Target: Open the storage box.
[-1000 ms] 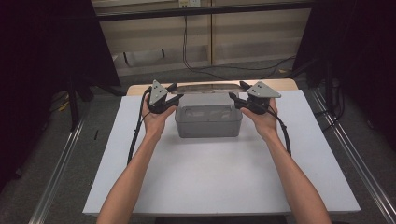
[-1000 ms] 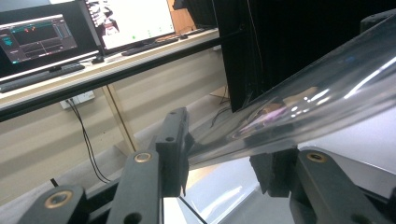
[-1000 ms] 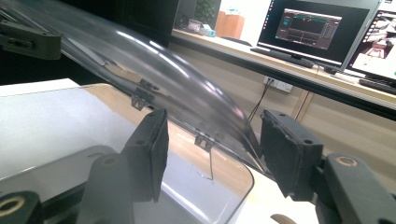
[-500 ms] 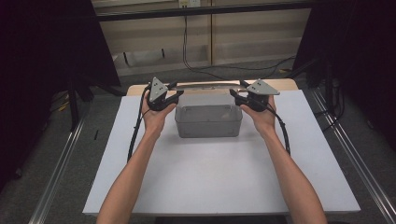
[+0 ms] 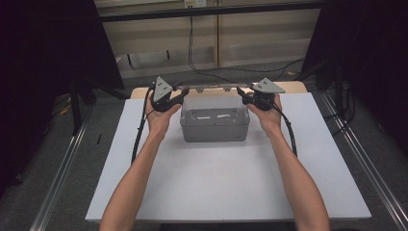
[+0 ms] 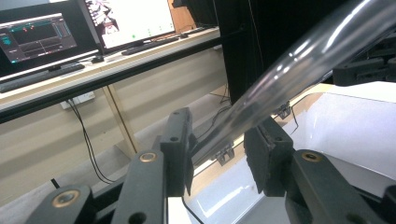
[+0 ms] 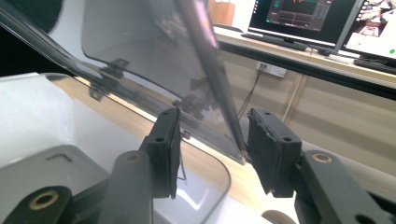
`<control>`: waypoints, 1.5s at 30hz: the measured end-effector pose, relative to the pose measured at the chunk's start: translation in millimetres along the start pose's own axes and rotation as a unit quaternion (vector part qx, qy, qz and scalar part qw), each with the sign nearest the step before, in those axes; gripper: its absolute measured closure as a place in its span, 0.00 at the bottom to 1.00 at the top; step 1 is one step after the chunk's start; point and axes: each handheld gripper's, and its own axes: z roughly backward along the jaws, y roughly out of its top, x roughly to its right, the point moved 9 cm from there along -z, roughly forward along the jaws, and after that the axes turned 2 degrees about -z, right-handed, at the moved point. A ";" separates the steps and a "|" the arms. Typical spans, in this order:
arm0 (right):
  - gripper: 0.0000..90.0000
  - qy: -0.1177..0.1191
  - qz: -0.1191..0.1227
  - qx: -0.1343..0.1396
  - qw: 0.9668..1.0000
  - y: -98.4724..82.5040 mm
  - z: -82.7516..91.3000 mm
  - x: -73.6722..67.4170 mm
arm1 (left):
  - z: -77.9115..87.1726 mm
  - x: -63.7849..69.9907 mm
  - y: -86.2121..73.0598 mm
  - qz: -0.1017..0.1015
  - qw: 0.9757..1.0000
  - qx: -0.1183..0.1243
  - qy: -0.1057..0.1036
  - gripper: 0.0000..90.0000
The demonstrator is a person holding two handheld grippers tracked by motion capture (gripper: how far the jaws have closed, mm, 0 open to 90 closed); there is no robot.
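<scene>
A clear plastic box (image 5: 215,127) stands at the far middle of the white board (image 5: 216,187), and its clear hinged lid (image 5: 214,98) is lifted off it. My left gripper (image 5: 182,92) is at the lid's left end. In the left gripper view the lid's rounded rim (image 6: 303,60) runs between the jaws of that gripper (image 6: 217,149) and the pads (image 6: 261,154) press on it. My right gripper (image 5: 240,92) is at the lid's right end. Its jaws (image 7: 212,144) have just been closing around the lid's edge (image 7: 210,70), with a gap still showing beside the left pad (image 7: 170,149).
The board lies on a wooden table whose far edge (image 5: 288,86) shows behind the box. Beyond it, a desk with monitors (image 6: 42,35) and hanging cables (image 5: 192,53). Metal rails (image 5: 356,149) run along both sides of the table. The person's forearms (image 5: 139,178) reach in from the near edge.
The right gripper has shifted slightly and its jaws stand narrower around the lid's edge. The left hand and the box have stayed where they were.
</scene>
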 end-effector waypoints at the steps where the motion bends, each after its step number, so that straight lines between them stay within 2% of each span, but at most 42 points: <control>1: 0.60 0.000 0.000 0.000 1.000 0.0 0.0 0.0 | 0.0 0.0 0.0 0.000 1.000 0.000 0.000 0.69; 5: 0.62 0.001 -0.006 0.002 1.000 -1.2 -1.9 4.2 | -0.6 -0.9 0.6 -0.001 1.000 -0.001 -0.001 0.69; 11: 0.65 0.007 -0.002 0.002 1.000 1.0 -4.8 0.9 | -0.7 -1.0 0.7 0.001 1.000 -0.001 -0.001 0.69; 14: 0.68 0.007 -0.014 0.007 1.000 1.4 -6.2 2.1 | -0.9 -1.1 0.6 0.002 1.000 0.000 -0.002 0.69; 17: 0.68 0.005 -0.012 0.004 1.000 1.3 -6.3 2.3 | -1.1 -1.8 0.6 0.002 1.000 0.001 -0.001 0.69; 19: 0.68 0.006 -0.014 0.004 1.000 1.4 -6.3 2.4 | -1.3 -2.1 -0.3 0.002 1.000 0.000 0.001 0.62; 24: 0.68 0.007 -0.015 0.002 1.000 0.3 -6.3 2.8 | -2.8 -6.9 -9.1 -0.001 1.000 -0.016 0.008 0.56; 27: 0.68 0.004 -0.018 0.003 1.000 1.0 -6.9 2.7 | -6.5 -8.8 -15.1 0.005 1.000 -0.021 0.011 0.52; 28: 0.68 0.003 -0.017 0.003 1.000 1.5 -7.0 2.9 | -11.1 -8.9 -20.7 -0.005 1.000 -0.027 0.009 0.52; 29: 0.68 0.003 -0.017 0.003 1.000 1.5 -7.0 2.9 | -11.1 -8.9 -20.7 -0.005 1.000 -0.027 0.009 0.52; 33: 0.68 0.003 -0.016 0.002 1.000 2.2 -7.7 3.5 | -16.5 -13.0 -30.7 0.013 0.999 -0.030 0.014 0.55; 36: 0.68 0.004 -0.015 0.002 1.000 2.4 -7.9 3.7 | -19.3 -14.8 -39.2 0.009 0.999 -0.041 0.012 0.58; 37: 0.68 0.005 -0.014 0.001 1.000 2.2 -7.7 3.7 | -21.7 -16.1 -41.6 0.019 0.999 -0.037 0.016 0.58; 39: 0.68 0.005 -0.014 0.001 1.000 2.2 -7.6 3.7 | -21.9 -17.6 -42.8 0.019 0.999 -0.039 0.017 0.61; 40: 0.68 0.005 -0.014 0.002 1.000 2.6 -7.8 3.5 | -22.7 -17.8 -42.7 0.027 0.999 -0.034 0.018 0.63; 43: 0.68 0.004 -0.016 0.002 1.000 3.0 -8.1 3.4 | -23.1 -20.7 -43.7 0.024 0.999 -0.035 0.020 0.66; 45: 0.68 0.003 -0.020 0.003 1.000 3.1 -8.5 3.5 | -23.2 -22.2 -43.4 0.034 0.999 -0.030 0.019 0.70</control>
